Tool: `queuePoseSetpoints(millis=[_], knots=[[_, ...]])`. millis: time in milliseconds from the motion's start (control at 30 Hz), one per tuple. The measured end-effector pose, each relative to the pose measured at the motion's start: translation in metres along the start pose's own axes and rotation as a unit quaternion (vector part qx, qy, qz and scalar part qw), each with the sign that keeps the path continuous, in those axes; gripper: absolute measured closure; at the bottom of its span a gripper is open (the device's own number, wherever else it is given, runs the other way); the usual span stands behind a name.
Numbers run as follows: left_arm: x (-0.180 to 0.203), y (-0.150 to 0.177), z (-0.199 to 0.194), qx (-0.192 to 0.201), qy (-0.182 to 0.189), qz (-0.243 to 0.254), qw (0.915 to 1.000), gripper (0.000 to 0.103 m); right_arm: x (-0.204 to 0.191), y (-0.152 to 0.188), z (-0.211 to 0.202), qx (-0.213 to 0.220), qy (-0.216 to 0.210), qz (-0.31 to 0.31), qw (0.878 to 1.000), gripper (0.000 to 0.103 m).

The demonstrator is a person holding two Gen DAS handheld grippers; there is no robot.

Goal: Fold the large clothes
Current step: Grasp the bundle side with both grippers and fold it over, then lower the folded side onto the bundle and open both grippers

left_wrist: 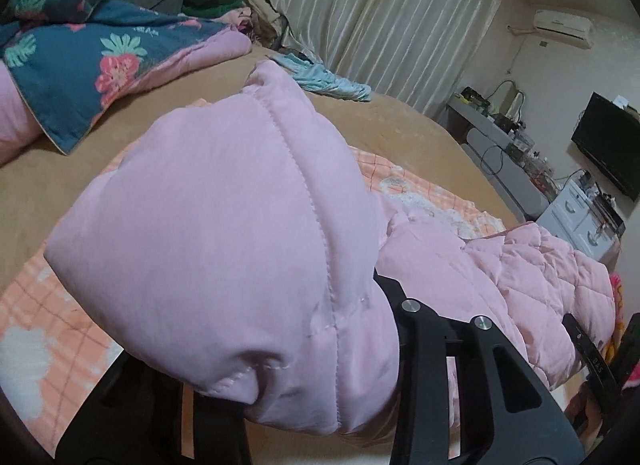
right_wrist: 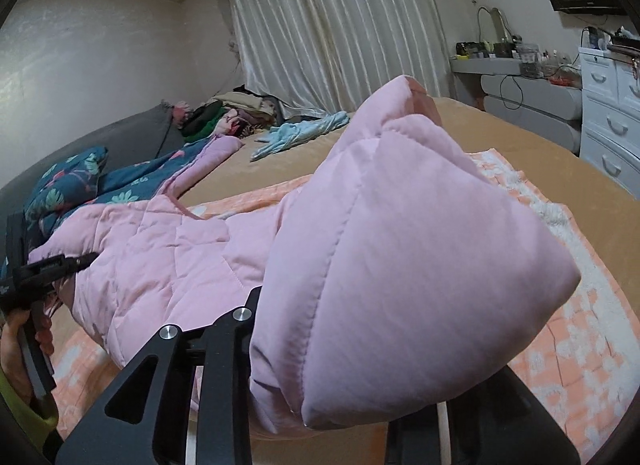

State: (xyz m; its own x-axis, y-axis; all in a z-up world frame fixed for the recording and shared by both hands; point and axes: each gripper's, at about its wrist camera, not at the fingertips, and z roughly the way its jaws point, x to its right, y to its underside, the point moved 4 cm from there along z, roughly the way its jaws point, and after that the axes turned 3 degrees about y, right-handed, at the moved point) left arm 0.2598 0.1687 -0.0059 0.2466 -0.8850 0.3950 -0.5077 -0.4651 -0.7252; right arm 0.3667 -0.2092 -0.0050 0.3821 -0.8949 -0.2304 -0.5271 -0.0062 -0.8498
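Both tools, left (left_wrist: 344,349) and right (right_wrist: 320,353), clamped on pink quilted coat (left_wrist: 224,233); lift evenly, fold toward bed (left_wrist: 168,105) centre, edges aligned.

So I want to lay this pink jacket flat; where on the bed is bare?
Bare tan bedspread lies between the light blue garment and the orange checked blanket. The floral quilt and clothes pile crowd the headboard side.

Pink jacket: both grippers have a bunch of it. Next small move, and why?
Probably carry both held ends forward together and lay them over the quilted body. The left gripper and right gripper each hold the pink jacket raised above the orange blanket.
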Motion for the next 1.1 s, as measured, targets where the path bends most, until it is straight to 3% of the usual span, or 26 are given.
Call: queuePoseSetpoints(millis=[600, 867, 1100], knots=[[-0.018, 0.048, -0.055, -0.027, 0.006, 0.038, 0.9989, 0.074, -0.009, 0.053, -0.072, -0.023, 0.012, 0.028, 0.999, 0.077], [-0.028, 0.072, -0.058, -0.039, -0.004, 0.042, 0.9983, 0.072, -0.007, 0.069, -0.075, -0.052, 0.032, 0.043, 0.997, 0.074], [-0.046, 0.095, -0.049, -0.06, -0.014, 0.022, 0.9978, 0.062, 0.016, 0.095, -0.057, -0.111, 0.048, 0.113, 0.986, 0.064]])
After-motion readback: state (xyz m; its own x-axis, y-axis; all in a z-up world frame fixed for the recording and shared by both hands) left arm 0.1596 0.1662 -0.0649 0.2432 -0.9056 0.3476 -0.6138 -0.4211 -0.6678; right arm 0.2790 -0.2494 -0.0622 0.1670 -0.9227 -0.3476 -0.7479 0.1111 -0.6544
